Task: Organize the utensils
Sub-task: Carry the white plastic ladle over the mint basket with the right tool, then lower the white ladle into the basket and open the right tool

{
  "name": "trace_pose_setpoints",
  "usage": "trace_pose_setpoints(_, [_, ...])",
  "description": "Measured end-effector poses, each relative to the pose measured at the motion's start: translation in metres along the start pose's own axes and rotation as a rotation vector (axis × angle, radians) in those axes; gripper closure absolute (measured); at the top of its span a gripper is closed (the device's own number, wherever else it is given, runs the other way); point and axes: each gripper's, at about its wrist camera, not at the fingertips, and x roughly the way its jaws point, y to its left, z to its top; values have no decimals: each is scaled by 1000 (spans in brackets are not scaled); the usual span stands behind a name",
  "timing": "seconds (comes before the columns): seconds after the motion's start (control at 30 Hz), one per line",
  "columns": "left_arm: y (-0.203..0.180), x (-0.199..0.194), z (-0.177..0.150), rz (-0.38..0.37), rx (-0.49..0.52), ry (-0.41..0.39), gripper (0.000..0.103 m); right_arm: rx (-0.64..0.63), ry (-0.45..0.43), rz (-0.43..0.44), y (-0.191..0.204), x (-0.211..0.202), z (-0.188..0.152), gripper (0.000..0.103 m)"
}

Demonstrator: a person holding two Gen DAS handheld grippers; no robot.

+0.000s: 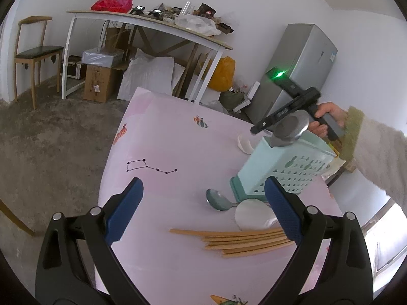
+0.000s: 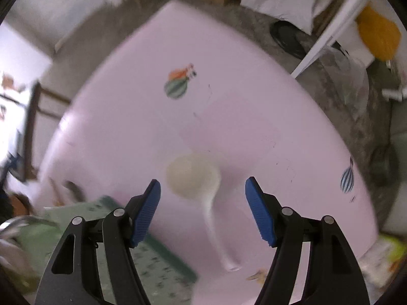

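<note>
On the pink table a metal spoon, a white ceramic spoon and several wooden chopsticks lie just ahead of my left gripper. It is open and holds nothing. A pale green utensil holder stands behind them with a metal utensil sticking out of its top. My right gripper hangs beside the holder in a person's hand. In the blurred right wrist view the right gripper is open, pointing down over a second white spoon on the table, apart from it.
The table's left edge drops to a concrete floor. Behind stand a wooden chair, a cluttered white-legged table, boxes and sacks, an orange bag and a grey fridge. The holder sits at the lower left of the right gripper.
</note>
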Motion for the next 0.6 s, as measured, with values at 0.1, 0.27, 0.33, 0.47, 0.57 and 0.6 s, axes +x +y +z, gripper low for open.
trace_pose_setpoints(0.1, [5, 1, -1, -2, -5, 1, 11, -31, 70, 3, -4, 20, 8, 36])
trace_pose_setpoints(0.27, [11, 6, -4, -3, -18, 16, 11, -26, 103, 39, -10, 40, 21, 36])
trace_pose_setpoints(0.33, [11, 8, -4, -4, -22, 20, 11, -42, 115, 53, -8, 46, 25, 43])
trace_pose_setpoints(0.47, [13, 12, -4, -3, -32, 27, 11, -88, 95, 71, 4, 46, 27, 60])
trace_pose_setpoints(0.57, [15, 14, -3, -4, -38, 30, 11, -97, 89, 70, 6, 44, 27, 81])
trace_pose_setpoints(0.6, [16, 14, -4, -5, -38, 30, 11, -103, 80, 62, 7, 42, 27, 86])
